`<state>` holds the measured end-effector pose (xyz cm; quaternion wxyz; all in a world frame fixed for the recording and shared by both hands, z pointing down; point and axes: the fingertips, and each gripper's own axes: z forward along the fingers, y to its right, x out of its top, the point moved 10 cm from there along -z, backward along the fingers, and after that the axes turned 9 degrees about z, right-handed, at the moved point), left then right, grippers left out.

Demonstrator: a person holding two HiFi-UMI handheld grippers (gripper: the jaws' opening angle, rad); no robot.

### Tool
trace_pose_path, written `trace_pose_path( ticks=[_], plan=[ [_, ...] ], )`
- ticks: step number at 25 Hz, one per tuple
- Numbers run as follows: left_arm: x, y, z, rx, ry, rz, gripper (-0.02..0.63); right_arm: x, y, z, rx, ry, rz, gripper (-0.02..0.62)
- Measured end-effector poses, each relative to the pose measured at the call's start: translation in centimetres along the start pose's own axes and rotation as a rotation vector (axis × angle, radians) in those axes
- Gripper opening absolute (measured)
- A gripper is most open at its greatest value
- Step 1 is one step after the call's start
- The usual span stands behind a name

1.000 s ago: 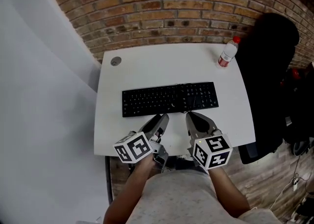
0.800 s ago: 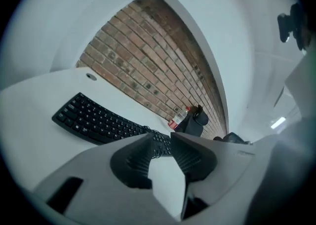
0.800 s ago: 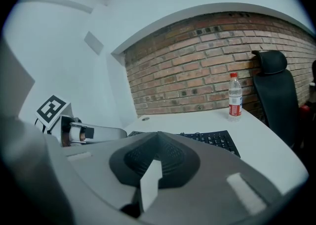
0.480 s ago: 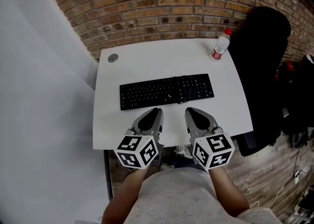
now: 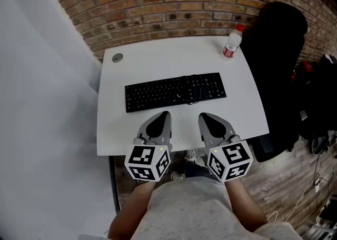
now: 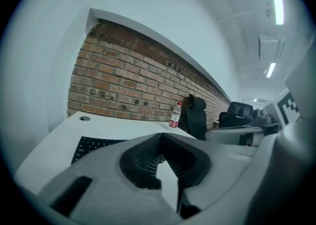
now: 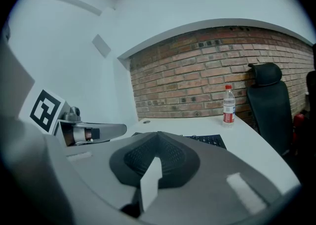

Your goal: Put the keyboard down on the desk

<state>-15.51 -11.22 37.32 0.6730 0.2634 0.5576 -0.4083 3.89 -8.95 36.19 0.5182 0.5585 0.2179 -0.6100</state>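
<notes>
The keyboard [image 5: 175,91] lies flat on the desk [image 5: 158,60]. The left gripper [image 5: 164,114] and right gripper [image 5: 203,116] are closed and empty, so draw them nearward without nudging it.

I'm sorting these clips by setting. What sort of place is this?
Likely an office or workroom: a white desk with a black keyboard on it, set against a brick wall, and a black office chair beside it.
</notes>
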Motion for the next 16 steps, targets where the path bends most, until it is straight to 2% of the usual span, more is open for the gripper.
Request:
trace_pose_path(
  ticks=[16],
  plan=[
    [-0.54,0.31,-0.61,-0.006,-0.005,0.006,-0.008,-0.56,-0.8,-0.45,0.0,0.0,-0.008,0.008]
  ],
)
